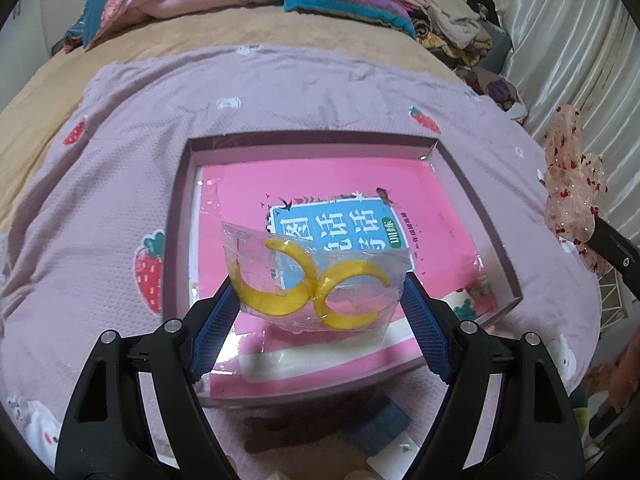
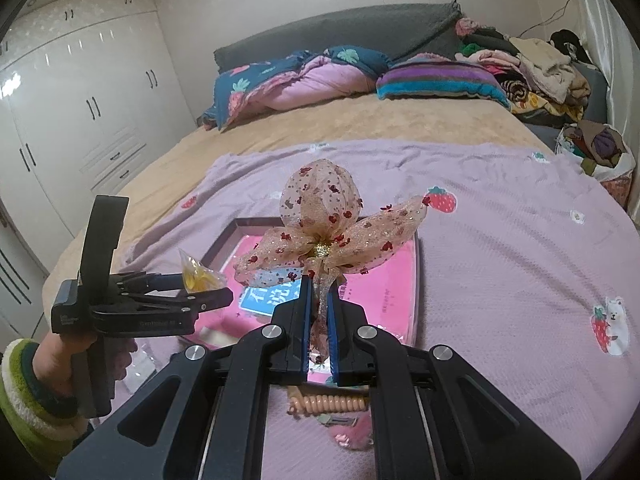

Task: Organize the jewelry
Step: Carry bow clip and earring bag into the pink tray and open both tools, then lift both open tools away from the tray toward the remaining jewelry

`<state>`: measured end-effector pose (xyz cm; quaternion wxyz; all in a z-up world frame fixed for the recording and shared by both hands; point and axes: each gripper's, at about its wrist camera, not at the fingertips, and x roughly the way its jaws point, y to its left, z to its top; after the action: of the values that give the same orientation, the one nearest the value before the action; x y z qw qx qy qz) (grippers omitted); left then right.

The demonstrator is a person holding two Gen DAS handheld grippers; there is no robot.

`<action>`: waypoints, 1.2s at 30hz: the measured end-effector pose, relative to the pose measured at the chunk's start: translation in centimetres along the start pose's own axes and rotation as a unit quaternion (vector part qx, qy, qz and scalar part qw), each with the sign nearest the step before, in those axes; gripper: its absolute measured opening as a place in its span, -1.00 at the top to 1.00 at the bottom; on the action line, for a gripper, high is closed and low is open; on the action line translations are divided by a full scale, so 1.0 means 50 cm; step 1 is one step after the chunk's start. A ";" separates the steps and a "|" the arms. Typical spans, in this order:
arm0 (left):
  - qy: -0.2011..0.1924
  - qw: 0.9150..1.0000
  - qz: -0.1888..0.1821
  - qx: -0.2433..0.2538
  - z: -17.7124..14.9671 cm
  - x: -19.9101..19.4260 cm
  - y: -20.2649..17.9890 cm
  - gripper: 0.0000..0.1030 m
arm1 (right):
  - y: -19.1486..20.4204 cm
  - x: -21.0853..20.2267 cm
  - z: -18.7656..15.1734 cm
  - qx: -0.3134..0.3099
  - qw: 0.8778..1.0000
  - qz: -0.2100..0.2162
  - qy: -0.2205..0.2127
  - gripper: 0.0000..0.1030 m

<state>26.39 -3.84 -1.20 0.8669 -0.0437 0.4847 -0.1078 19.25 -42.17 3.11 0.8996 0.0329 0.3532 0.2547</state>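
My left gripper (image 1: 318,300): jaws wide, gripping clear packet of yellow crescent earrings (image 1: 316,280) over pink-lined box (image 1: 476,184). My right gripper (image 2: 319,312): clamped on sequinned mesh bow (image 2: 320,220), over same box on strawberry blanket (image 2: 500,240).

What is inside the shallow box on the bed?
A pink book with a blue title panel lies flat in the box. The packet of yellow earrings, held above it, hides part of the cover.
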 end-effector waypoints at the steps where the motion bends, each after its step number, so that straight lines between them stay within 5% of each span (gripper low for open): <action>1: 0.003 1.000 0.001 0.001 -0.001 0.007 0.001 -0.40 | -0.003 0.006 0.004 0.001 1.000 -0.001 0.003 0.87; 27: 0.035 0.999 0.007 0.003 -0.026 0.064 0.021 -0.57 | -0.024 0.174 -0.051 0.004 0.995 -0.002 0.095 0.85; 36: 0.015 1.000 0.009 -0.008 -0.031 0.022 0.041 -0.70 | -0.033 0.196 -0.071 0.021 0.993 -0.014 0.116 0.56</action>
<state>25.93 -2.05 -3.28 0.8602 -0.0446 0.4988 -0.0963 23.75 -39.31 -6.04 0.8552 0.0173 0.4610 0.2361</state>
